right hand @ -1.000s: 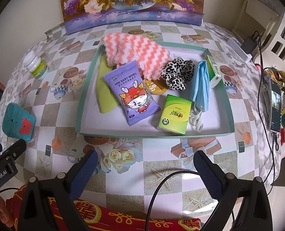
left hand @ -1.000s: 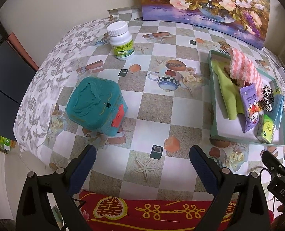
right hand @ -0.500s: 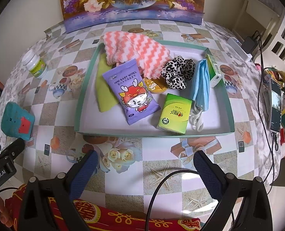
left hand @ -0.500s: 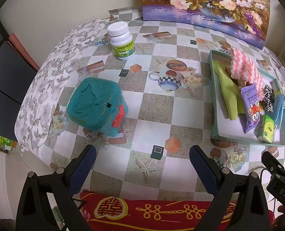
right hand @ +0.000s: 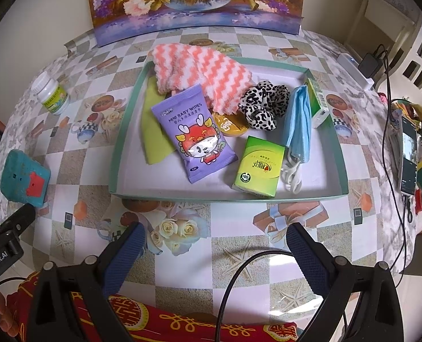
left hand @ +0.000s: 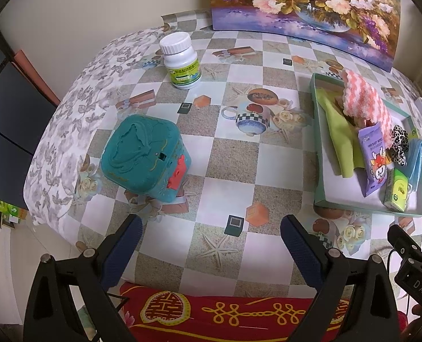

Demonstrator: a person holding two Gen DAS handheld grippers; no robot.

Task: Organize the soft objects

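Meanwhile, both tools have drawn back a little from the table over the last second, nothing gripped, suggesting the sorting is done or paused. The left gripper hangs wide and empty, one teal box just ahead to its left and one white bottle farther on. The right gripper is equally wide, the green tray straight ahead holding one striped cloth, one green cloth, one wipes pack, one scrunchie, one face mask and two green cartons, the nearer tissue pack foremost.
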